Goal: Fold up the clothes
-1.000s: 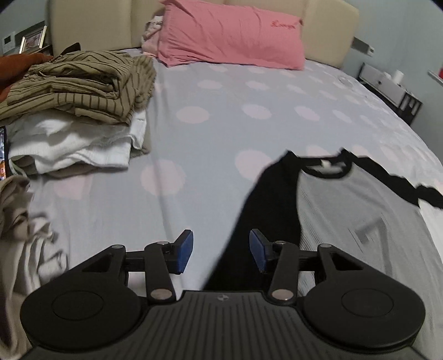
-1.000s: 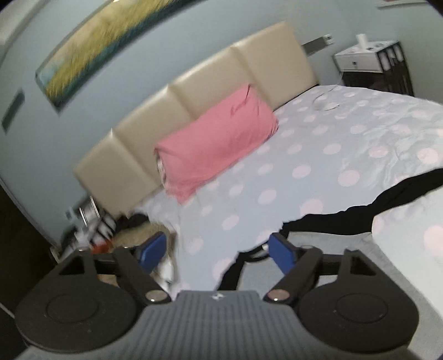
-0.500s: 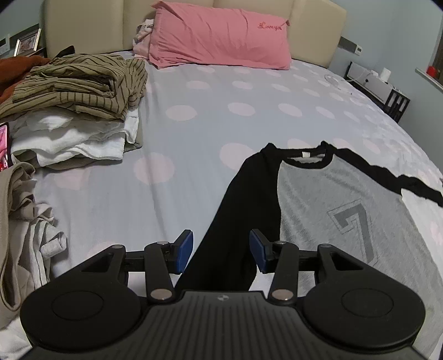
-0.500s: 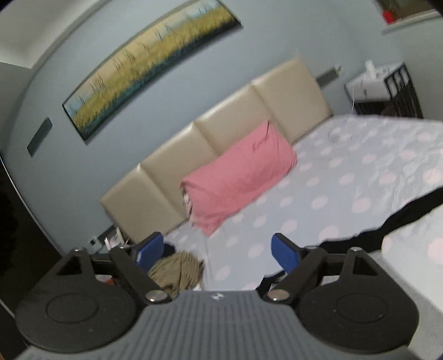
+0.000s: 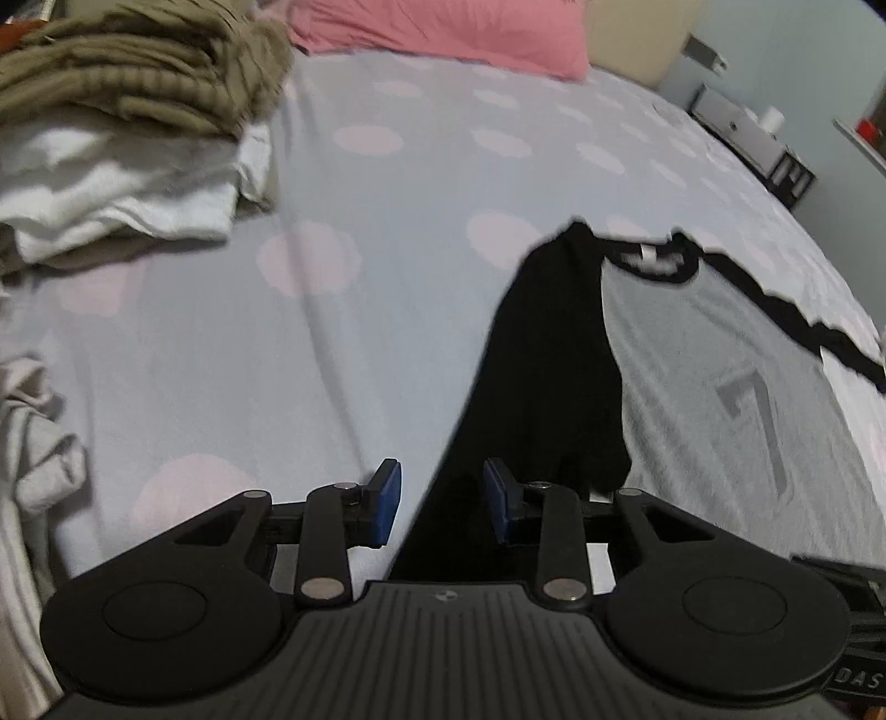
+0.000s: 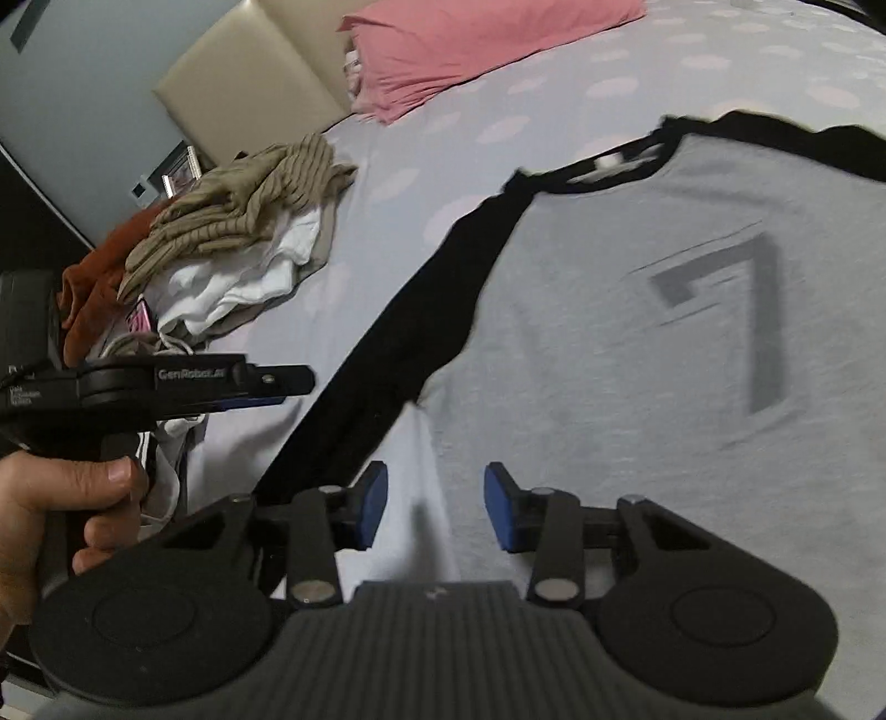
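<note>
Grey raglan T-shirt with black sleeves point(image 6: 637, 343): hem hidden beneath the gripper bodies, right sleeve cut by the frame edge. Striped olive garments point(image 5: 138, 83) at the bed's left edge: motion-blurred. Items on the bedside shelf point(image 5: 753, 133): too small to identify.

Pink pillow point(image 5: 443, 27) against beige headboard point(image 6: 249, 72); polka-dot bedsheet point(image 5: 332, 332); nightstand point(image 5: 747, 133) beside bed; picture frame point(image 6: 180, 171).

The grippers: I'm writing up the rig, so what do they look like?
Both match: the left gripper and right gripper each have a matte black ribbed body, two round black discs, black linkage arms with silver rivets, and blue pads on the fingertips. From the right wrist view, the left one shows white "GenRobot.AI" lettering and a bare hand on its black handle; no sleeve shows.
</note>
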### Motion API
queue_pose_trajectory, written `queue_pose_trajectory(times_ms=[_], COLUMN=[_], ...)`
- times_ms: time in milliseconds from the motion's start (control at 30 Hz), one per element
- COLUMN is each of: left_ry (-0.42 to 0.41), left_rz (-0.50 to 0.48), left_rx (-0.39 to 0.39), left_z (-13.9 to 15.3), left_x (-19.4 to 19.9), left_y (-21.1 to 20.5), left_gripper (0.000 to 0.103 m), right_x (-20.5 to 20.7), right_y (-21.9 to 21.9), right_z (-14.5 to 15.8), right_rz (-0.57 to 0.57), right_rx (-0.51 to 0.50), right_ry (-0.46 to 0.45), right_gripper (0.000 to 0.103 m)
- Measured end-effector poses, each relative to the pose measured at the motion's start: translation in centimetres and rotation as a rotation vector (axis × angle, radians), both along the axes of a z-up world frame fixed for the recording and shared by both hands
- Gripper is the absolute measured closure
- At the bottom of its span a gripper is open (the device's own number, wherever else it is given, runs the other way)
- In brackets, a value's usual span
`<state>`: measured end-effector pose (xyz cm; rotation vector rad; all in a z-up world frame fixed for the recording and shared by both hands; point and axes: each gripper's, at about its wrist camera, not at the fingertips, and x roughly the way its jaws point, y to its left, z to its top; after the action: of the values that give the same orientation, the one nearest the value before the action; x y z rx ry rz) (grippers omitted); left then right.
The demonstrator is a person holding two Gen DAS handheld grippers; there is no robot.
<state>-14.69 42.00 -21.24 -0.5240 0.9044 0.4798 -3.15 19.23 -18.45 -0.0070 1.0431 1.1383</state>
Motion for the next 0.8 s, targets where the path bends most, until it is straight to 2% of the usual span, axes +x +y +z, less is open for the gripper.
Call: queue_pose_trajectory(times_ms=[167,200,233,267,333,367,433,633,800], left_ry=[-0.015,-0.023,-0.030,-0.035,-0.036,-0.037,-0.038,-0.039,-0.006], left_rz=[-0.024,-0.022,-0.020,-0.017,-0.005,0.001,0.014,0.055,0.034], left_rx=[-0.023,-0.029,-0.036,-0.039,-0.032,-0.028,-0.021,-0.010,0.010], left_z=[-1.1,-1.1,-1.0,-1.0,-0.9,-0.9,-0.8,-0.7,-0.9], left_x=[-0.2,-0.3,-0.4,-0.5,-0.7,-0.7,-0.9,-1.3,-0.6], left_y=[0.3,0.5,0.7,0.9,1.1,1.1,1.2,1.9,2.0], left_gripper=[0.073,0.076,0.083,0.100,0.101,0.101,0.101,0.102,0.101], right_x=[-0.7,-0.8,-0.8,-0.8,-0.7,-0.7,-0.5,0.0,0.6], right_y=[3.2,3.6,4.2,4.7,5.5,5.9,6.3,4.9,3.9], right_z=[-0.6,-0.7,-1.1,-1.3,-1.9,-2.1,-2.2,-1.9,-2.4], right_rz=[0.005,0.000,-0.005,-0.010,-0.019,-0.022,-0.019,-0.011,-0.048], right_rx=[0.002,0.005,0.007,0.009,0.015,0.017,0.015,0.024,-0.010], right_ry=[0.009,0.013,0.017,0.022,0.030,0.028,0.035,0.063,0.071], right_gripper=[0.060,0.060,0.060,0.060,0.064,0.078,0.097,0.098,0.103])
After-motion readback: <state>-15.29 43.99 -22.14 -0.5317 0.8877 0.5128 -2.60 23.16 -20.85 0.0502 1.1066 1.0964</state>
